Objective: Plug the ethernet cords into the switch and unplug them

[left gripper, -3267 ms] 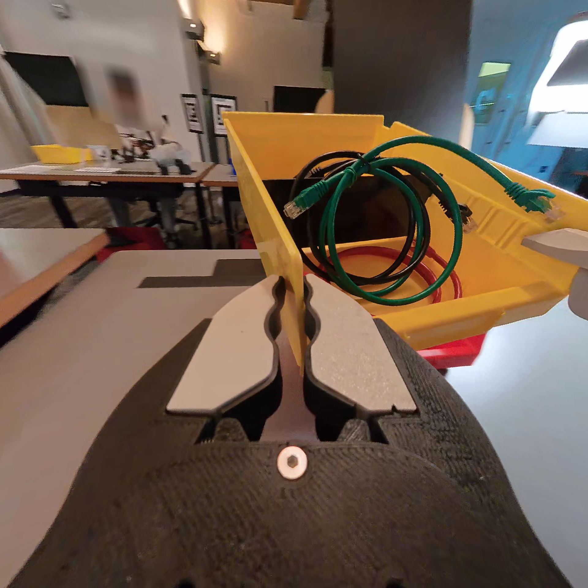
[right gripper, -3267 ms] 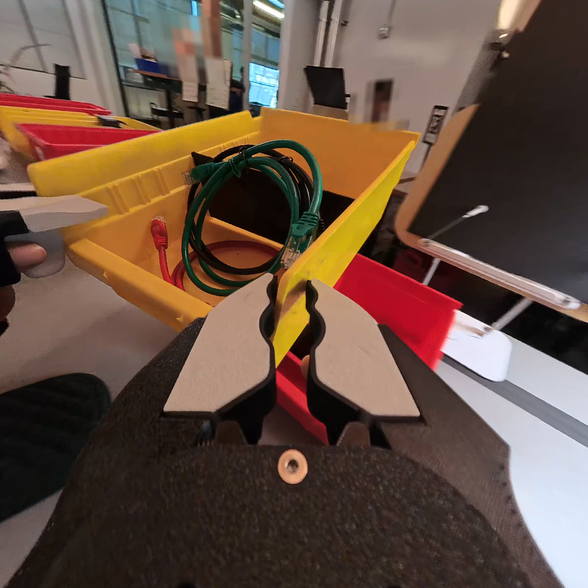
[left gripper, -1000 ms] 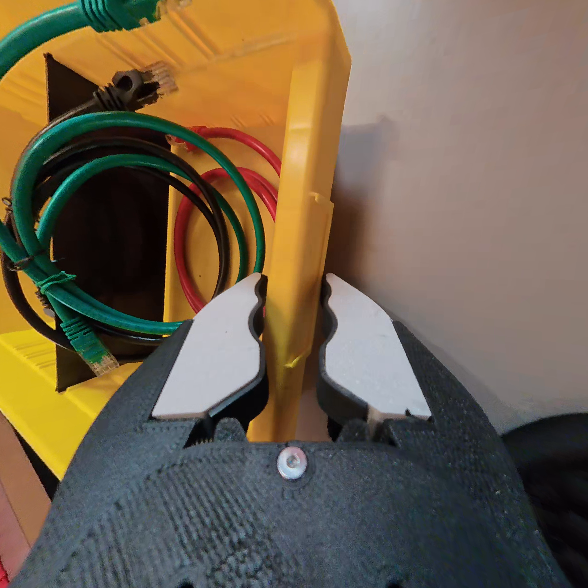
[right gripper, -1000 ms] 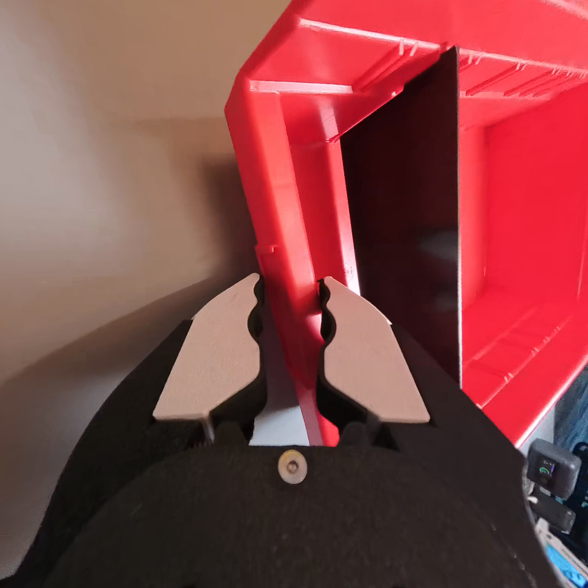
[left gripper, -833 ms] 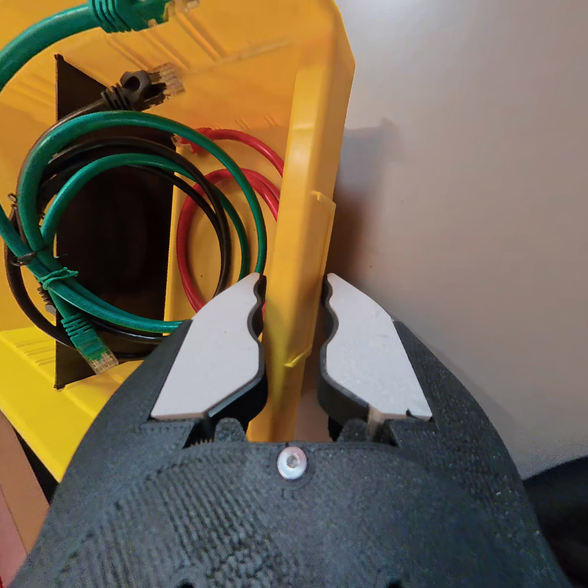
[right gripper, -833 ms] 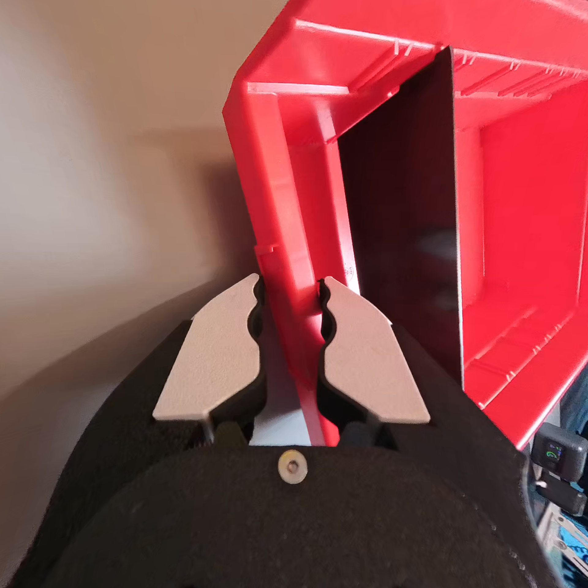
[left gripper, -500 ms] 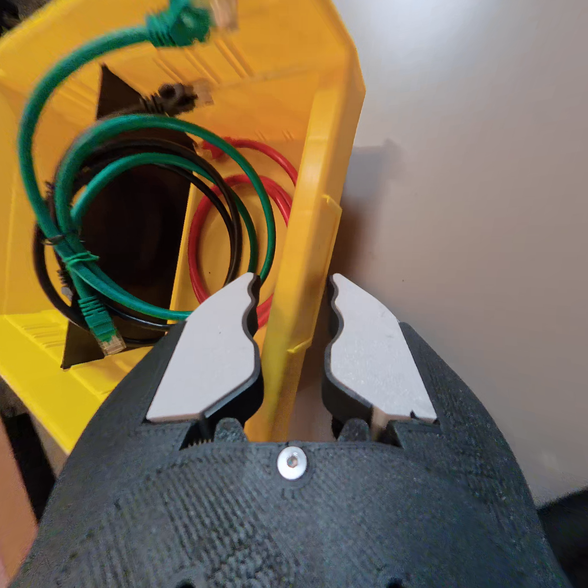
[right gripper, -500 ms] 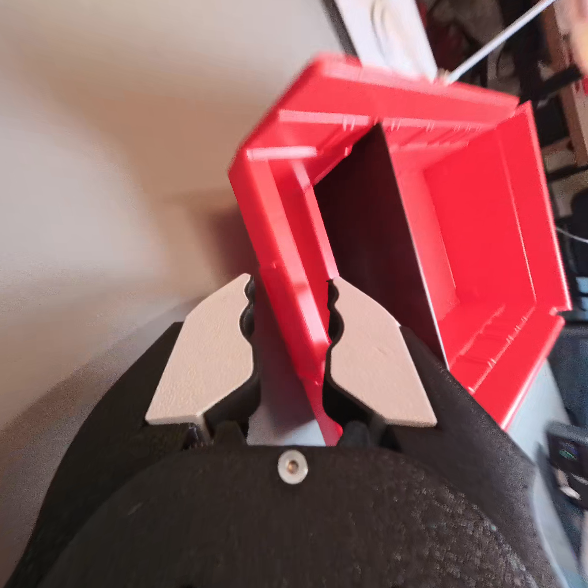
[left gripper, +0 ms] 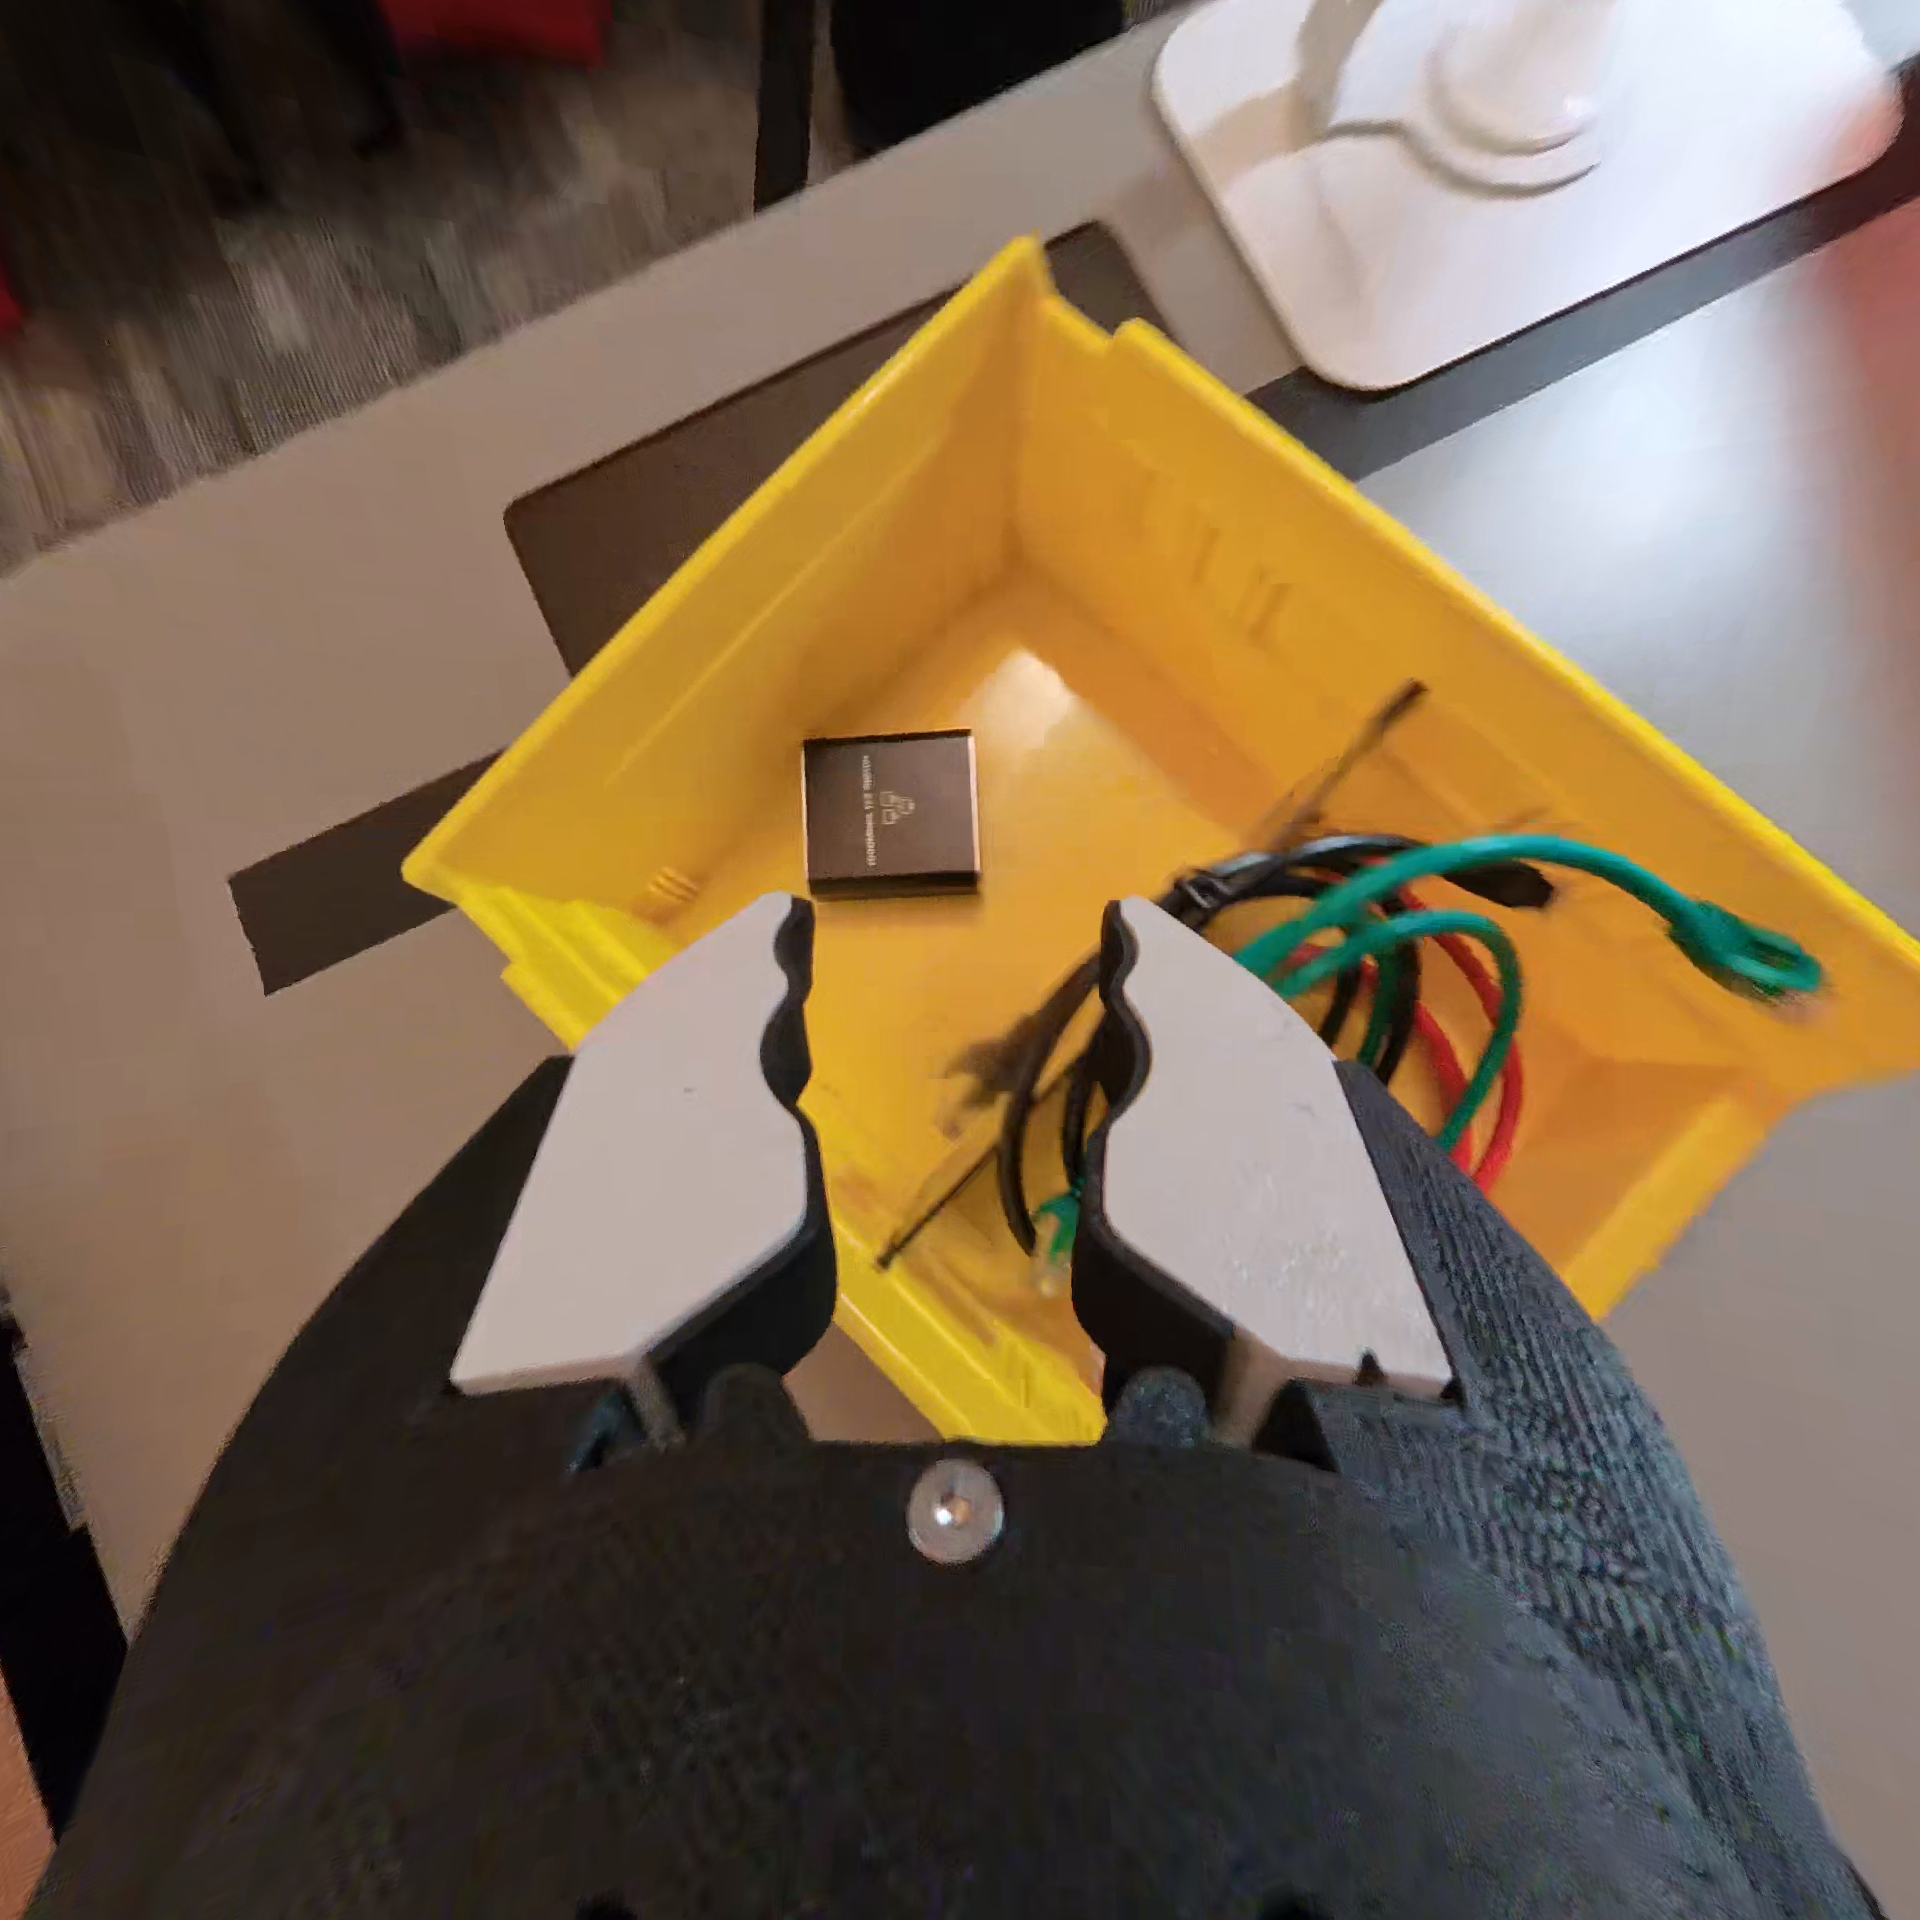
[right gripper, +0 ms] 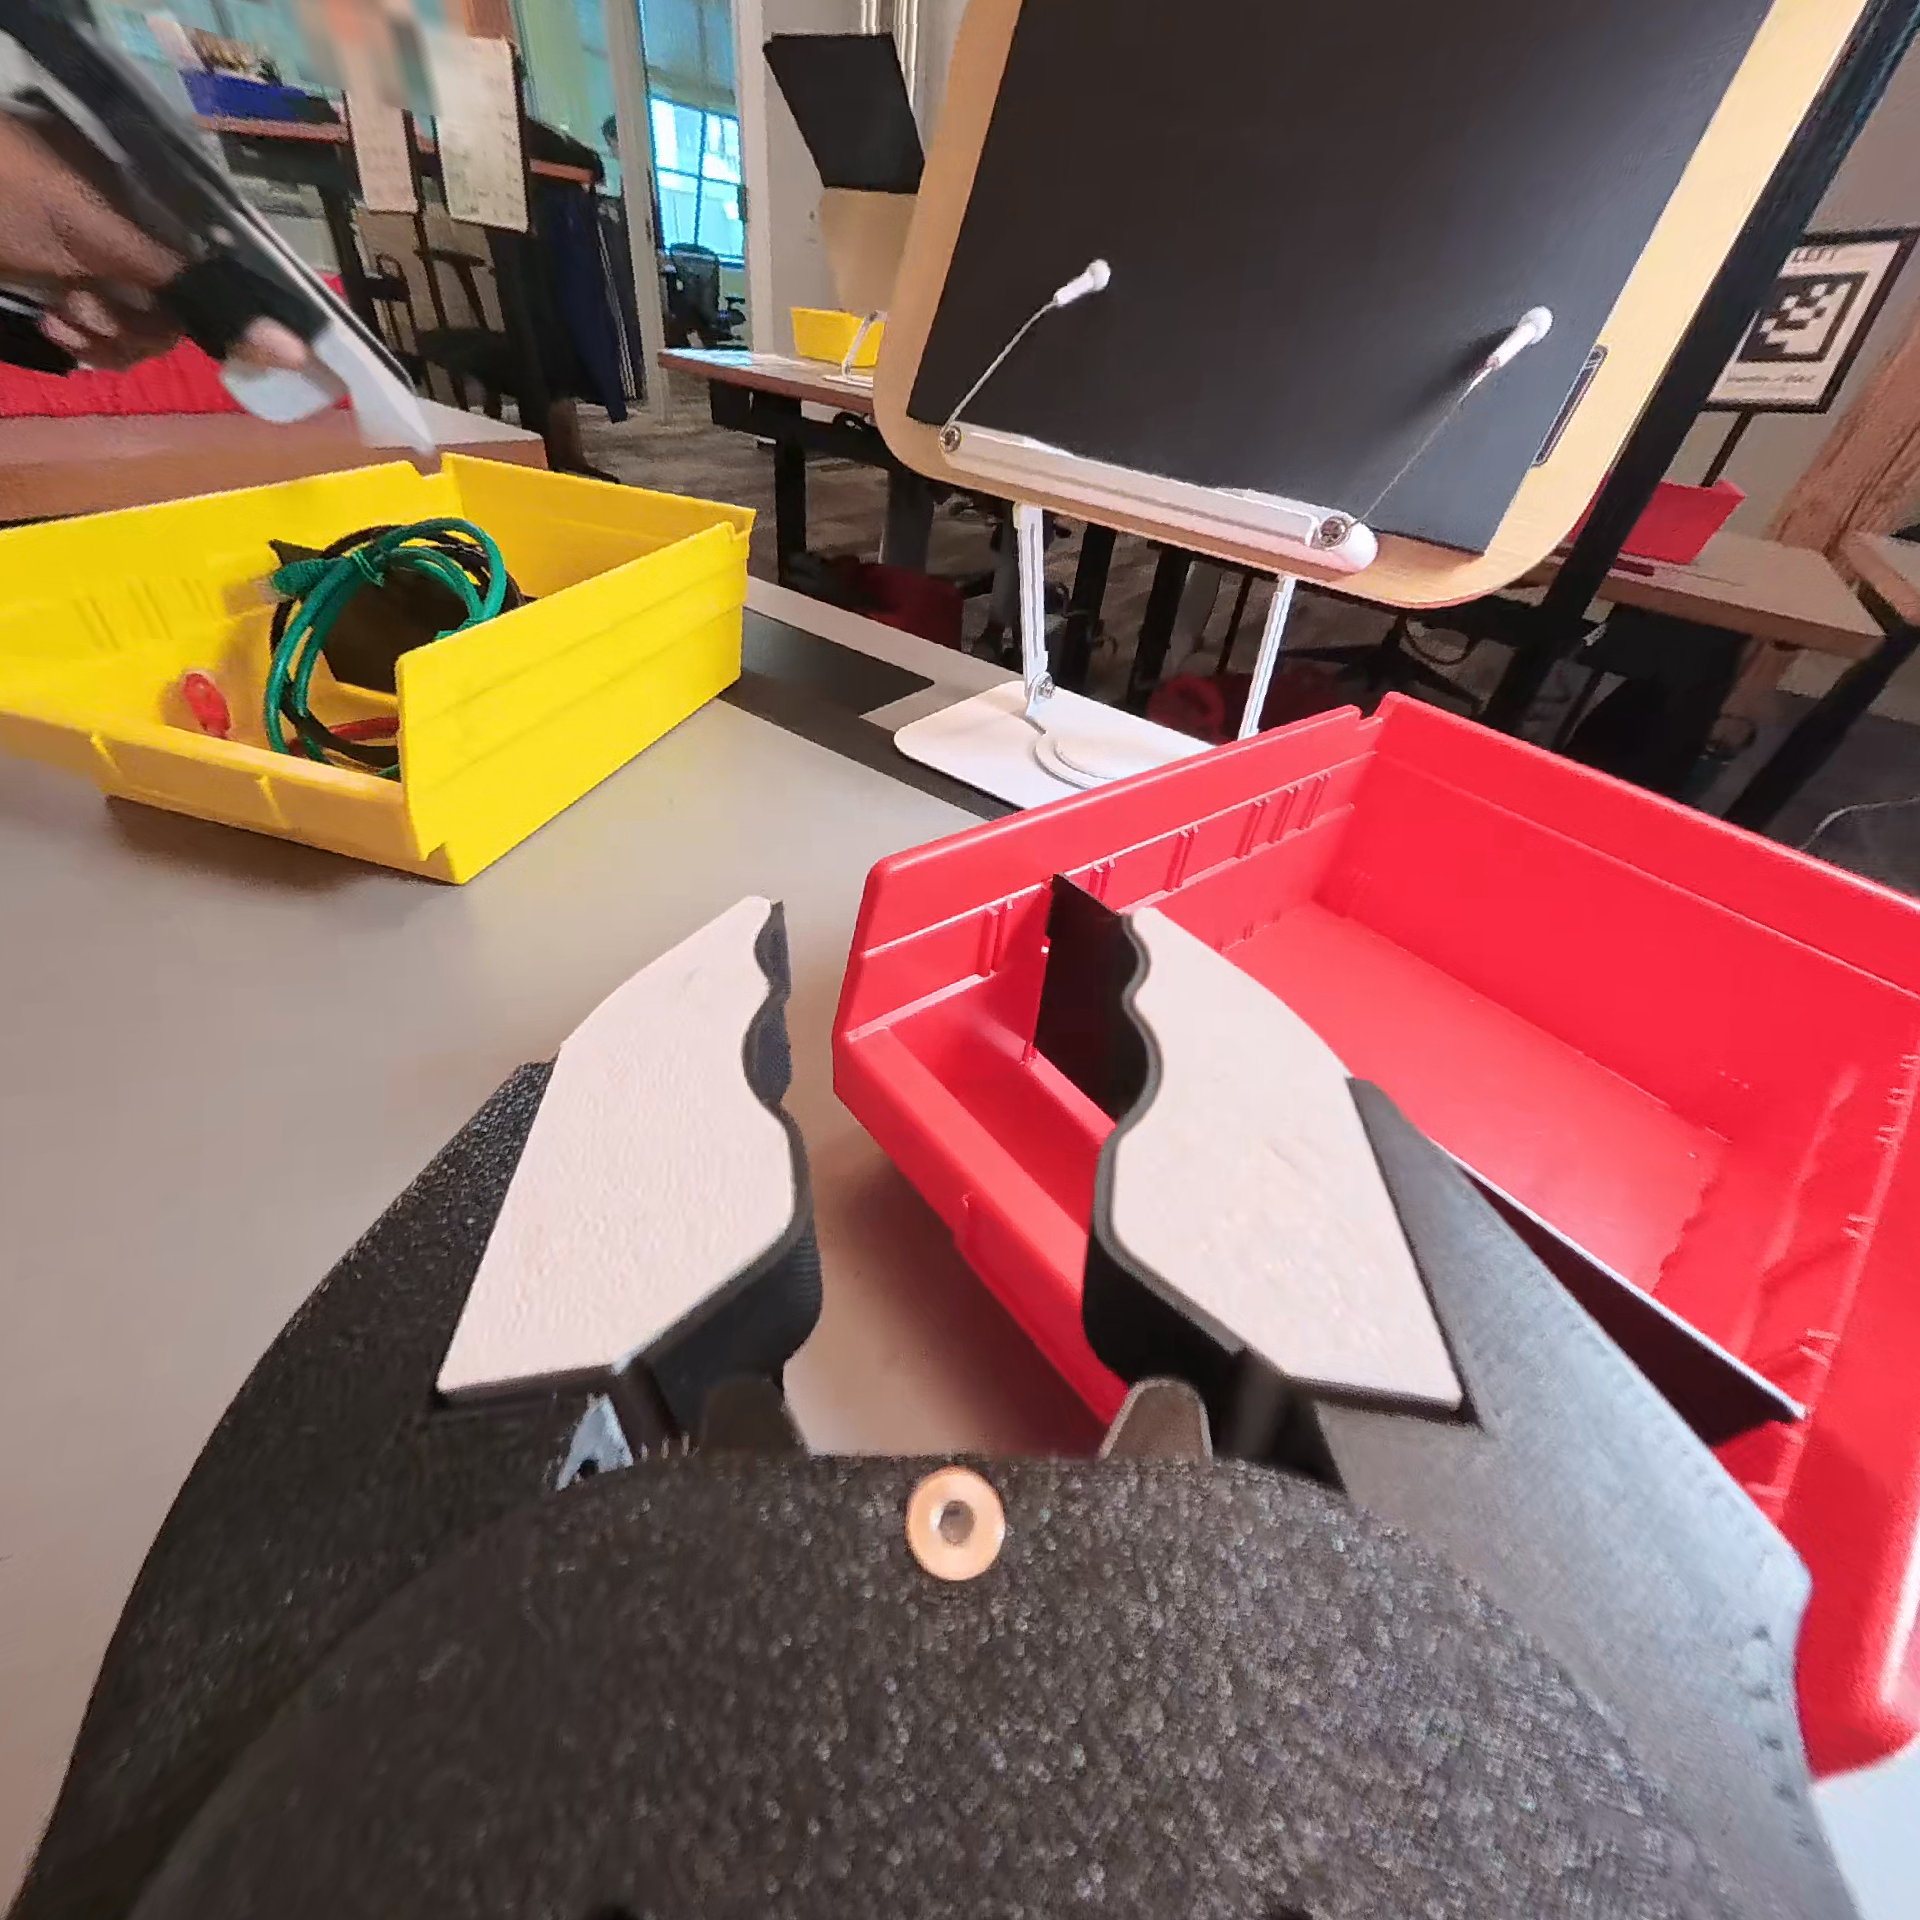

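A yellow bin (left gripper: 727, 665) sits on the grey table. In it lie a small black switch (left gripper: 891, 812) and coiled green (left gripper: 1455, 935), red (left gripper: 1496, 1060) and black (left gripper: 1049, 1122) ethernet cords, beside a thin black divider (left gripper: 1049, 1081). My left gripper (left gripper: 951, 925) is open and empty, held above the bin's near side. My right gripper (right gripper: 951, 925) is open and empty, just in front of the corner of an empty red bin (right gripper: 1538, 997) with a black divider (right gripper: 1075, 987). The yellow bin (right gripper: 561, 675) and the left gripper (right gripper: 353, 384) show at the left of the right wrist view.
A black board on a white stand (right gripper: 1299, 239) stands behind the red bin; its white base (left gripper: 1455, 156) lies beyond the yellow bin. Dark strips (left gripper: 343, 894) cross the table. The table edge (left gripper: 312, 416) drops to the floor beyond. Other tables stand farther off. The grippers' ends are close to 45 cm from one another.
Both grippers have let go of the bin walls, opened wide and pulled back. The yellow and red bins now rest on the table. The switch has come into view.
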### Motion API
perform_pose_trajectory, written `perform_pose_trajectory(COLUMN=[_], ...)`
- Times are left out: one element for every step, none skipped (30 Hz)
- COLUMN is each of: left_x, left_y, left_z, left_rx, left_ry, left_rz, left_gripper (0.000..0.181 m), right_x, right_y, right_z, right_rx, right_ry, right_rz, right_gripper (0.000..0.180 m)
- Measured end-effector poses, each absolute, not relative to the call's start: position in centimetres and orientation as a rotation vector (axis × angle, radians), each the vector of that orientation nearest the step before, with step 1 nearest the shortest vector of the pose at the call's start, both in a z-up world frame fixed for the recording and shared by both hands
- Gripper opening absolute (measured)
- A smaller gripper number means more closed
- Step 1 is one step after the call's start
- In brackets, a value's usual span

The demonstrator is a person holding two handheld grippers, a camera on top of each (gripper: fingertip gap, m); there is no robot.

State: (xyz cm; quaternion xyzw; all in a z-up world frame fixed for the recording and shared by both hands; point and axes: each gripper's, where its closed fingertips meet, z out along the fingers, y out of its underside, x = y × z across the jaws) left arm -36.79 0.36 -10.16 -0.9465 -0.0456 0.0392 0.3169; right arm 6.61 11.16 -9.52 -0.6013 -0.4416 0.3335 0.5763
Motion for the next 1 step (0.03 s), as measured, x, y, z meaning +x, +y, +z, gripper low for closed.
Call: perform_pose_trajectory(left_x=[-37.34], left_y=[1.02], left_z=[-11.08], left_rx=[-2.540], left_ry=[-0.149], left_rz=[0.081], left_gripper=[0.055], right_x=[6.68], right_y=[11.25], right_z=[-9.46], right_rx=[-1.399], right_ry=[-1.026], right_rz=[0.776], right_gripper=[0.060])
